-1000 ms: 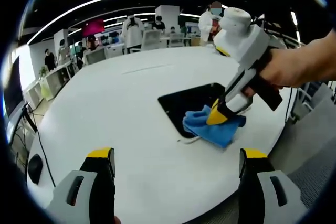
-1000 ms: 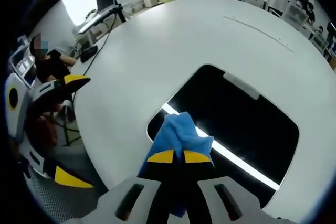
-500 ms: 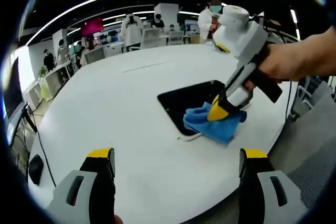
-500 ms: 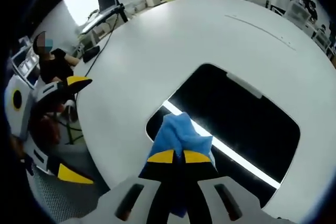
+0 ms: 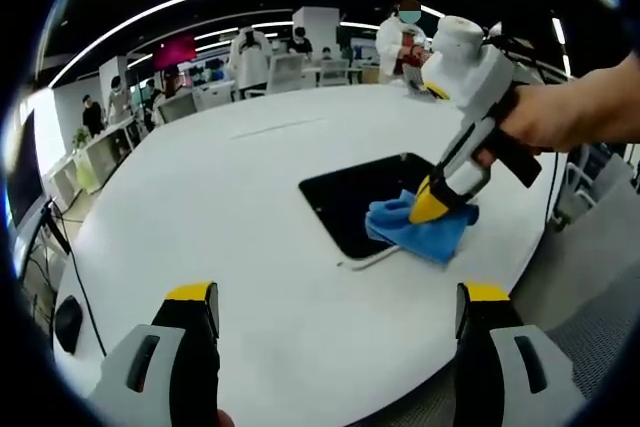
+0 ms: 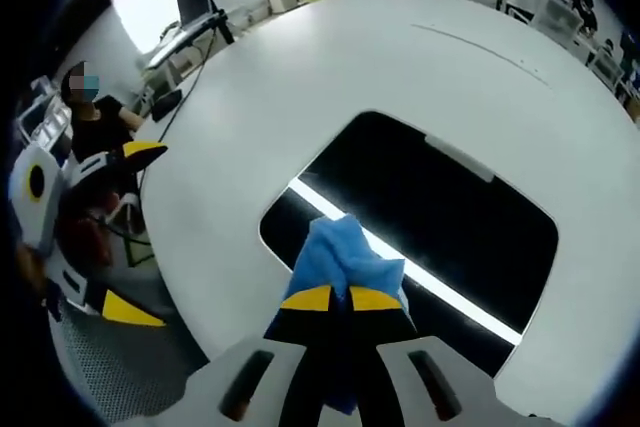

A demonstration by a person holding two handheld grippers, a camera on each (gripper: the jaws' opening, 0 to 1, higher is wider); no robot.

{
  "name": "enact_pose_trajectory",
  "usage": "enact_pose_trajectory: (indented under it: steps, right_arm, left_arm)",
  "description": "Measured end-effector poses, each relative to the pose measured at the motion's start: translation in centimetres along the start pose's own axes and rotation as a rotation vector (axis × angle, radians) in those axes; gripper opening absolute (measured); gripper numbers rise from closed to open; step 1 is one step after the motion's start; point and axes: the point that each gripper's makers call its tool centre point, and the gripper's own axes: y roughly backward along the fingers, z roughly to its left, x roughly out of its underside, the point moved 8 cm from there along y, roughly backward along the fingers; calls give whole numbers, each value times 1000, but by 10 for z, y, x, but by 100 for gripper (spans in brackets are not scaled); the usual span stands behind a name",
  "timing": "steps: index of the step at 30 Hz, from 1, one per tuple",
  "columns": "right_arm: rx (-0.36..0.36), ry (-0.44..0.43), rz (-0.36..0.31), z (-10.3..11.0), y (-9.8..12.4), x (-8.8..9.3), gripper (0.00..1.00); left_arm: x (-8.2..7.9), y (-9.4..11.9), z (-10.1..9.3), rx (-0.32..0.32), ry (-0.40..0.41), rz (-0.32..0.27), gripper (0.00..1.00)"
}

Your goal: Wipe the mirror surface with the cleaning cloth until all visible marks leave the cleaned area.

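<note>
Right gripper (image 6: pixel 338 297) pinches the cloth (image 6: pixel 345 257) on the mirror (image 6: pixel 440 217) – marks apparently none. Left gripper (image 5: pixel 335 307) – fingers spread above the counter (image 5: pixel 200 217).

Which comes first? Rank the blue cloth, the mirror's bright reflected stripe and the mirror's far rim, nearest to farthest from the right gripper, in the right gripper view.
1. Blue cloth: pinched in the right gripper.
2. Bright reflected stripe: just beyond the cloth, crossing the mirror.
3. Far rim: at the top edge, toward the open table.
</note>
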Motion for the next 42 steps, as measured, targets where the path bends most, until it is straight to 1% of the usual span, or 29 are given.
enact_pose_trajectory:
  steps: [5, 18, 24, 28, 29, 34, 42]
  right_arm:
    - [3, -6, 2, -5, 3, 3, 0]
    - [6, -13, 0, -5, 1, 3, 0]
    - [3, -29, 2, -5, 2, 3, 0]
    - [18, -53, -1, -9, 2, 1, 0]
    - [8, -75, 0, -10, 1, 1, 0]
    - [12, -59, 4, -11, 0, -2, 0]
    - [19, -82, -4, -18, -2, -9, 0]
  left_arm:
    - [0, 0, 0, 1, 12, -6, 99]
    - [1, -1, 0, 2, 16, -7, 99]
    - [1, -2, 0, 4, 16, -7, 99]
    - [2, -2, 0, 4, 15, -4, 99]
    - [2, -2, 0, 4, 15, -3, 99]
    - [2, -2, 1, 3, 17, -4, 99]
    - [3, -2, 1, 1, 22, -6, 99]
